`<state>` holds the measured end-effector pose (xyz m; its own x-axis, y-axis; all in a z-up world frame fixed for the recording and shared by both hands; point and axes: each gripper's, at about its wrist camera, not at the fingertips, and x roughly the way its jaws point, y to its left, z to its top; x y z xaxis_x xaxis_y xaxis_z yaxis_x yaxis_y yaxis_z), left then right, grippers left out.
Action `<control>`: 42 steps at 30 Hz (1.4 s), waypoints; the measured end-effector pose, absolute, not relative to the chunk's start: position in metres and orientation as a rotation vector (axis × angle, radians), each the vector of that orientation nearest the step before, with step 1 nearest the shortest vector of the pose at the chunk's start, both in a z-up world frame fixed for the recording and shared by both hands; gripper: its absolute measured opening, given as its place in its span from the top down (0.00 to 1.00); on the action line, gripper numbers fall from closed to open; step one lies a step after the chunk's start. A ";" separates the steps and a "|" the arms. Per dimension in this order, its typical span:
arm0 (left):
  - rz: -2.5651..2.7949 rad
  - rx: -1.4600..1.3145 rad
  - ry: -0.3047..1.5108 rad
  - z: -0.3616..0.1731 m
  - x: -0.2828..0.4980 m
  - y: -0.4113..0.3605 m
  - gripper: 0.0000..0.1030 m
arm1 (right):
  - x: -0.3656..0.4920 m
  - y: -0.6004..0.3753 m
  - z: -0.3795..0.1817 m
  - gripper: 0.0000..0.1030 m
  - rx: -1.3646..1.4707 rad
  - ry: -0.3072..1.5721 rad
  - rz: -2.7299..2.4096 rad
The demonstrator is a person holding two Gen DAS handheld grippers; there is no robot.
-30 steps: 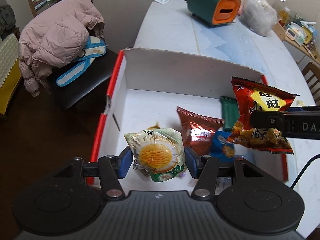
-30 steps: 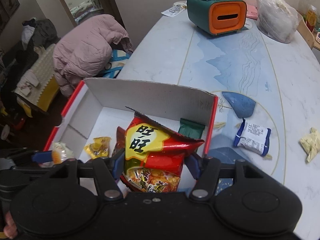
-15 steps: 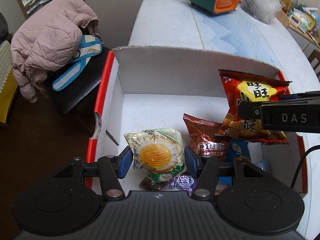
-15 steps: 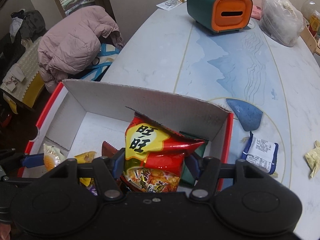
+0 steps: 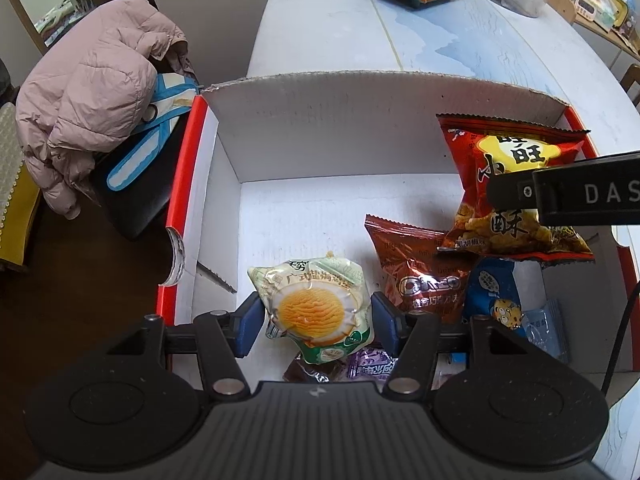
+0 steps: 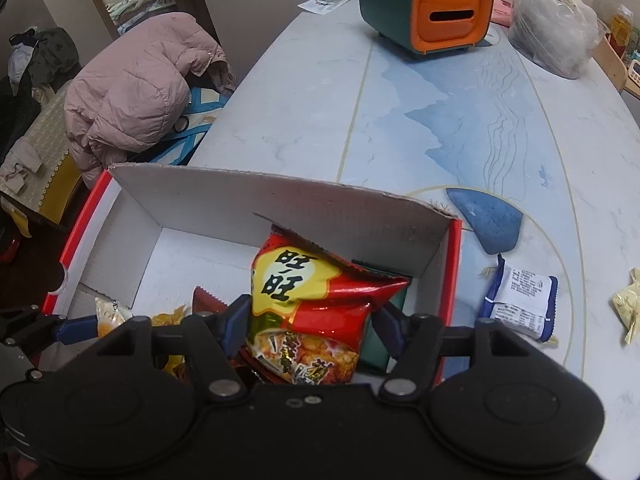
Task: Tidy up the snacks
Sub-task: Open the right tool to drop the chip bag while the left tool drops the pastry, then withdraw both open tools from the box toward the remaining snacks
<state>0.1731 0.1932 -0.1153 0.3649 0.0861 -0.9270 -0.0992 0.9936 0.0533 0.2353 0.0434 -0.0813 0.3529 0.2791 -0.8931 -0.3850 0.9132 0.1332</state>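
A red-edged white cardboard box (image 5: 344,136) stands at the table's near left corner; it also shows in the right wrist view (image 6: 224,200). My left gripper (image 5: 316,316) is shut on a pale egg-yolk snack pack (image 5: 316,308), held over the box's near side. My right gripper (image 6: 312,320) is shut on a red chip bag (image 6: 316,308), held over the box's right part; that bag (image 5: 516,184) shows in the left wrist view. A brown Oreo pack (image 5: 420,276), a blue pack (image 5: 496,300) and small wrappers (image 5: 360,368) lie in the box.
A blue-white snack pack (image 6: 520,300) and a pale yellow wrapper (image 6: 632,312) lie on the table right of the box. A green-orange tissue box (image 6: 424,4) and a plastic bag (image 6: 552,20) stand at the far end. A chair with a pink jacket (image 5: 92,96) stands left.
Both grippers have moved forward over the box with their packs still held. The box now fills more of both views.
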 end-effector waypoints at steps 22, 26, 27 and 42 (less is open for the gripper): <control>0.089 -0.045 1.052 -0.075 0.133 0.182 0.40 | 0.191 0.006 -0.045 0.20 -0.043 1.065 0.527; 0.073 -0.038 1.008 -0.060 0.123 0.171 0.40 | 0.178 -0.005 -0.034 0.19 -0.031 1.044 0.558; 0.069 -0.035 0.997 -0.057 0.120 0.168 0.40 | 0.175 -0.008 -0.031 0.19 -0.028 1.038 0.565; -0.016 -0.043 0.900 -0.024 0.103 0.109 0.39 | 0.136 -0.082 0.001 0.12 0.017 0.928 0.605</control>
<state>0.1035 0.1089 -0.0239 0.6214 -0.0320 -0.7829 -0.0040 0.9990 -0.0441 0.1364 -0.0816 0.0014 0.4463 0.4959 -0.7449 -0.4816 0.8347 0.2672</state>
